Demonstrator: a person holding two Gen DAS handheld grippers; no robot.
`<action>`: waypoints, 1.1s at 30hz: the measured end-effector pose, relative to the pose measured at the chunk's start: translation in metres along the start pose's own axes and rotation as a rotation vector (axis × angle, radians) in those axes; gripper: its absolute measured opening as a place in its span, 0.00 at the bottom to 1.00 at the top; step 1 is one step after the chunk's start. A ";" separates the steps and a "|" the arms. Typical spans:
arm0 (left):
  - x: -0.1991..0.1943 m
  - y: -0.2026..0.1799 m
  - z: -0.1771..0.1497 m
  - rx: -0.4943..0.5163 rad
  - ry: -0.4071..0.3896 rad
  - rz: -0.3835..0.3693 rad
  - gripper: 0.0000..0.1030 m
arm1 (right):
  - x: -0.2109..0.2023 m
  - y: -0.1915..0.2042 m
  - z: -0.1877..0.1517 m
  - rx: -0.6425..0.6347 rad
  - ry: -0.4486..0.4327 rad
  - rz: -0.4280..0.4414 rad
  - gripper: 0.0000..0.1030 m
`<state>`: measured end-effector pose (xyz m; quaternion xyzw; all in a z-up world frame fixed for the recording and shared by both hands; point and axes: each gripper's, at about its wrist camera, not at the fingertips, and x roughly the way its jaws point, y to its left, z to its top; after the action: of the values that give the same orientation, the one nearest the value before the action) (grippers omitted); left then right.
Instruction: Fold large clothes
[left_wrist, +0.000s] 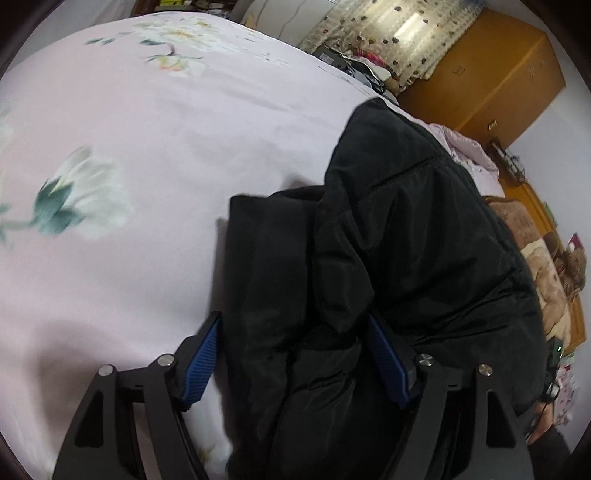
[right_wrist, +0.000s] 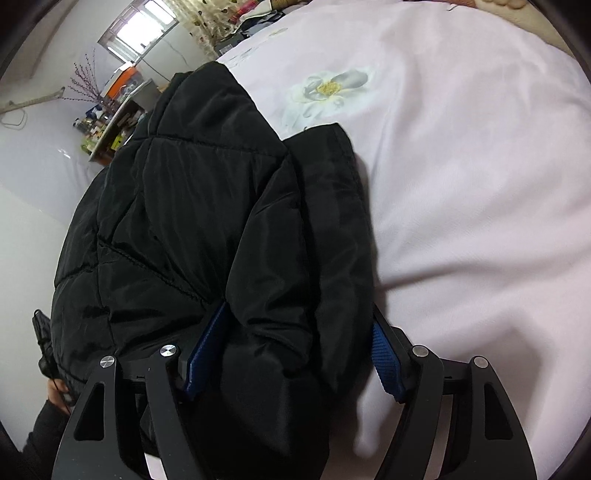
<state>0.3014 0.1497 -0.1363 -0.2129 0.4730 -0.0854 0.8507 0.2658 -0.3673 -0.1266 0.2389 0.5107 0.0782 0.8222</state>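
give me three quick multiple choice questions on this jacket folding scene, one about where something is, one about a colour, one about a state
1. Where does the black puffer jacket lie?
A. on a pink floral bedsheet
B. on a wooden floor
C. on a hanger

2. What colour are the finger pads of the left gripper?
A. red
B. blue
C. white

3. How does the right gripper stand to the jacket?
A. far off it, with nothing between its fingers
B. fingers spread wide with a thick fold of jacket between them
C. shut flat on the bare sheet

Answers:
1 A: the jacket rests on the bedsheet, pale pink with printed flowers.
2 B: ribbed blue pads line both fingers.
3 B: the right wrist view shows bunched black padding filling the gap between the pads.
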 end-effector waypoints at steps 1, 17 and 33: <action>0.003 -0.002 0.003 0.009 0.004 0.002 0.79 | 0.004 0.001 0.005 0.000 0.002 0.005 0.70; 0.017 -0.006 0.007 0.020 0.048 -0.054 0.78 | 0.019 -0.010 0.013 0.016 0.031 0.123 0.57; -0.040 -0.049 0.012 0.119 -0.038 0.017 0.29 | -0.033 0.033 0.010 -0.067 -0.047 0.009 0.24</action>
<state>0.2930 0.1227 -0.0780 -0.1595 0.4528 -0.1020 0.8713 0.2634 -0.3535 -0.0810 0.2155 0.4873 0.0935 0.8410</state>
